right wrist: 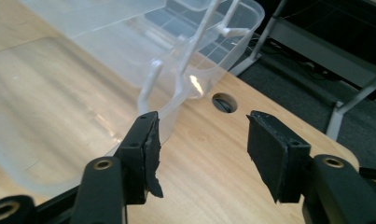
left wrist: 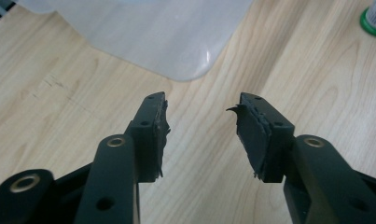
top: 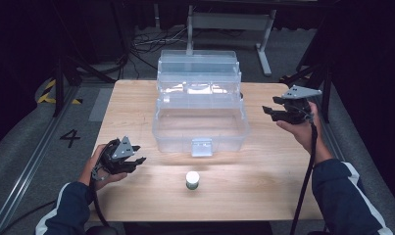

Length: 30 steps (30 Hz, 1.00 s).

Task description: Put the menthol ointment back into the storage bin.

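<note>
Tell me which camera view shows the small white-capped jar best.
The high view: the small white-capped jar stands whole and upright on the wooden table, in front of the clear plastic box. The left gripper view catches just a cropped piece with a green rim at its top right corner. The right gripper view looks at the box and table instead.

Table (top: 136, 196): pale wood with visible grain, smooth with a soft sheen, bright glare at centre. Storage box (top: 200, 125): clear plastic, glossy, faintly frosted walls that catch highlights; latch at front looks like cloudy plastic. Small jar (top: 192, 180): pale lid, green rim at the base, material hard to tell. Left gripper (left wrist: 202, 121) and right gripper (right wrist: 202, 140): matt black plastic bodies, brass-coloured rivets; fingers (left wrist: 251, 135) faced with dark rubbery pads, rough and frayed at the edges. Sleeves (top: 349, 200): dark cloth with white stripes.
</note>
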Each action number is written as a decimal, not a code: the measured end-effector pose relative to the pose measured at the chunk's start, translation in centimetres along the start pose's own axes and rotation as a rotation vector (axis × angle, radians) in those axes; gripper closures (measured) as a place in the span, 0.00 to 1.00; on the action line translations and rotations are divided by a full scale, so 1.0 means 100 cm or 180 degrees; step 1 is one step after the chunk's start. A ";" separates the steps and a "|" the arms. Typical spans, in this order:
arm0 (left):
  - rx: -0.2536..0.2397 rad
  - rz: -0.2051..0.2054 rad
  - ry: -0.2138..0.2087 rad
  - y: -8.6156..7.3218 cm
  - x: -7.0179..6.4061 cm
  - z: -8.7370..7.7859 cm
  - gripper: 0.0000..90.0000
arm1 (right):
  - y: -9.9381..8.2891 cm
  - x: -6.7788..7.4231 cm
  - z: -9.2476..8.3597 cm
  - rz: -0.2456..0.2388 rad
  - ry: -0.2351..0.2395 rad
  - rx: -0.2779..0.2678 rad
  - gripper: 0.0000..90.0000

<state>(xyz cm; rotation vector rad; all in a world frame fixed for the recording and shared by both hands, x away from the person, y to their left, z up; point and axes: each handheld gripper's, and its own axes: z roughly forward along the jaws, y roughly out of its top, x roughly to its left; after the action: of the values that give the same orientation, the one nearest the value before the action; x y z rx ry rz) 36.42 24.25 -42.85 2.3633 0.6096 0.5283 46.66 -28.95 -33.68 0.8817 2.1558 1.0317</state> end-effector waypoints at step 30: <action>-0.0012 -0.0766 -0.0183 -0.051 -0.007 0.024 0.22 | -0.054 0.074 -0.011 -0.0270 0.0811 0.0182 0.32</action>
<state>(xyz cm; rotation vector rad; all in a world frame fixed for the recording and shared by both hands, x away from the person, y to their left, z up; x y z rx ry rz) 35.61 26.29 -48.06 2.2525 0.8510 0.3524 39.69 -26.35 -39.13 0.7087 2.4222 1.0943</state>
